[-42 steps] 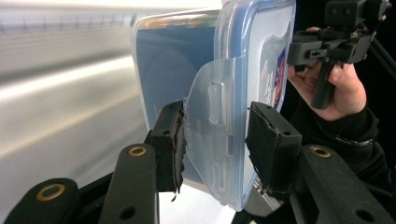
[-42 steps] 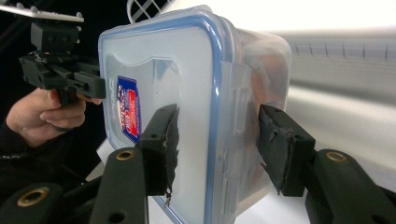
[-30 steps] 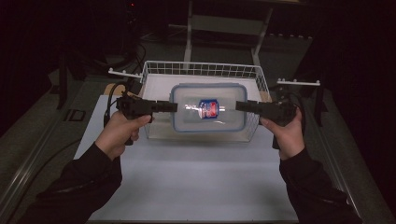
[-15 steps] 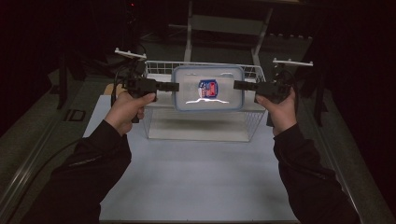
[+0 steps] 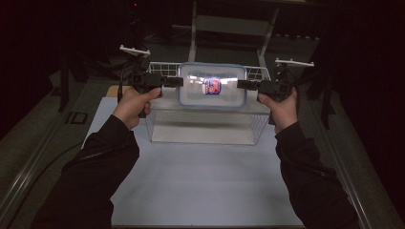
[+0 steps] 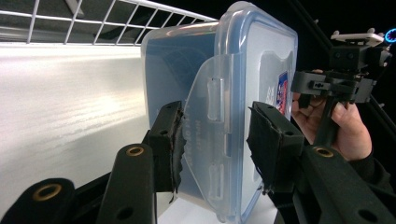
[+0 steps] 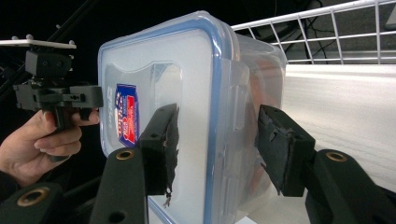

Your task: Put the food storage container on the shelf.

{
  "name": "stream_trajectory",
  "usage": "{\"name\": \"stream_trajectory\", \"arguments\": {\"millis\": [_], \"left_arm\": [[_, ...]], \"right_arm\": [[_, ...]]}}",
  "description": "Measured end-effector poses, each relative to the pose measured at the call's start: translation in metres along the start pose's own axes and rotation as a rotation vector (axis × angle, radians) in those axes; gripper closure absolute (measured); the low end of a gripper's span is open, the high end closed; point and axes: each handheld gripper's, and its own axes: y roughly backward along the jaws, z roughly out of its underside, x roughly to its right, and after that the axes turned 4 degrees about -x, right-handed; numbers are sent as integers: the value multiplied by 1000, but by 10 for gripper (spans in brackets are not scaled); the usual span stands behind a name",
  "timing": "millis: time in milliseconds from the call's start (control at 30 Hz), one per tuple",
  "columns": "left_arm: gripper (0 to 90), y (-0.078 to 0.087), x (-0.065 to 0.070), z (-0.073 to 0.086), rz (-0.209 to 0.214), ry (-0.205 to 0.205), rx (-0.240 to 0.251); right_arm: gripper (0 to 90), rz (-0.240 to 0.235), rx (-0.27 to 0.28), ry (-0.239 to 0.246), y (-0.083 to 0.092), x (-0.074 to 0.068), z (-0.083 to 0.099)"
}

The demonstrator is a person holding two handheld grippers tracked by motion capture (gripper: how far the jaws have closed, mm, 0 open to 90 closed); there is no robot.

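1. Left gripper [image 5: 177, 81] and right gripper [image 5: 242, 84]: jaws clamping opposite ends of the box [image 5: 212, 86].
2. Box: now hanging higher, above the basket's [image 5: 255, 72] far rim, having been carried up and away.

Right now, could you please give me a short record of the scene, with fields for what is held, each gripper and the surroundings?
held item: clear plastic container with blue-rimmed lid and a red-and-blue label, carried above the basket
left gripper: fingers clamp the container's left end over a lid latch
right gripper: fingers clamp the container's right end
wire basket: white, on the table under and behind the container
table: white surface
container contents: cannot tell
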Motion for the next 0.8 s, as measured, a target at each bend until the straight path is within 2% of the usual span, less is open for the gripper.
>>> {"name": "stream_trajectory", "arguments": {"millis": [300,467,800], "left_arm": [[531,-7,-3,-3,-21,12,27],[509,-11,-8,-6,-24,43,36],[461,-19,-16,-10,-39,93,36]], "right_arm": [[459,28,-3,-9,-6,2,-4],[415,62,-1,-9,-13,1,-5],[391,67,-11,-79,-23,11,-15]]}}
